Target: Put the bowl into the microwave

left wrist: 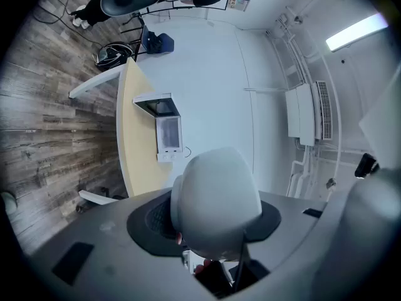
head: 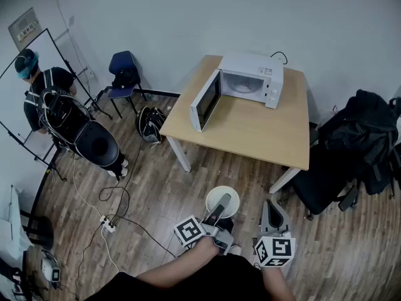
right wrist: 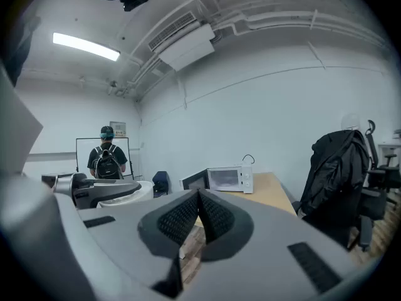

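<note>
Half done: the left gripper (head: 222, 204) clamps the round white bowl (head: 234, 200), well apart from the open-doored white box microwave (head: 250, 80); the right gripper's (right wrist: 198, 199) jaws meet, empty.

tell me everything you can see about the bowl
The bowl is plain white and round, perhaps ceramic or plastic, and nothing shows inside. It is held roughly level, mouth up, over the wooden floor short of the table, with the left tongs clamped on its near rim, one jaw reaching inside. Nothing else touches it.
</note>
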